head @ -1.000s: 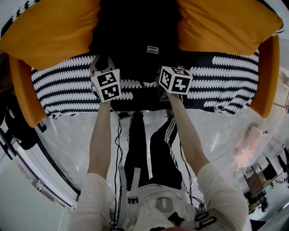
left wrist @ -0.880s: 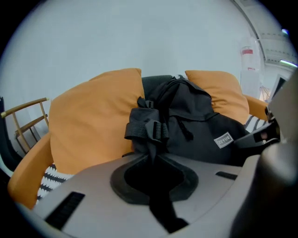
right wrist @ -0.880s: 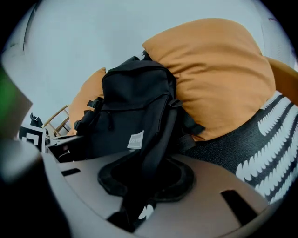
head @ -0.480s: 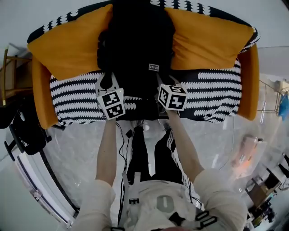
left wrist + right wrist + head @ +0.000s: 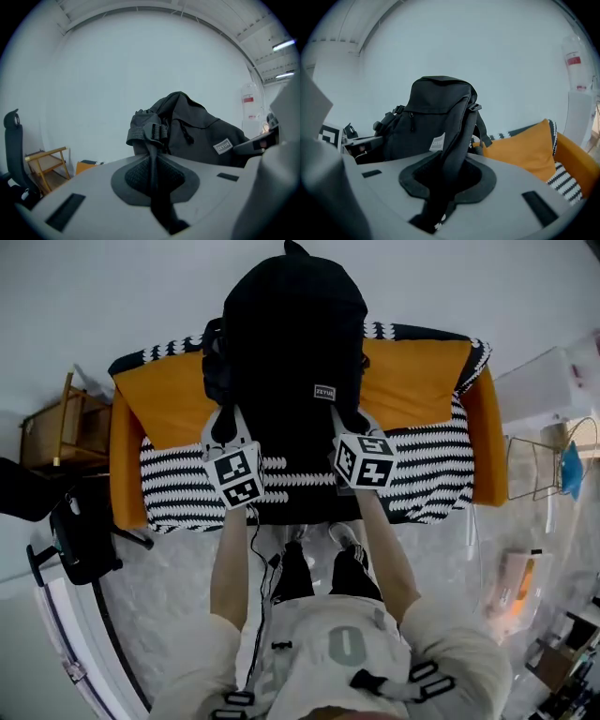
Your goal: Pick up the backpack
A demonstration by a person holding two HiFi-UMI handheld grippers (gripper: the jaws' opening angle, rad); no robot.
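A black backpack point(image 5: 292, 343) with a small white label hangs in the air in front of the sofa point(image 5: 427, 465), lifted clear of the seat. My left gripper point(image 5: 221, 420) is shut on the backpack's thin left strap point(image 5: 153, 154), which runs between its jaws. The wider padded shoulder strap point(image 5: 457, 140) is clamped in my right gripper point(image 5: 349, 422). The backpack point(image 5: 197, 129) appears past the jaws in the left gripper view, and the backpack point(image 5: 431, 117) stands upright in the right gripper view.
The sofa has orange cushions point(image 5: 412, 381) and a black-and-white patterned seat. A wooden stool point(image 5: 56, 427) stands at the left, and a dark office chair point(image 5: 80, 531) stands below it in the head view. A plastic floor mat point(image 5: 159, 615) lies under the person's legs.
Both grippers have risen with the straps, and the backpack has come up off the sofa seat. The sofa now looks smaller and farther below.
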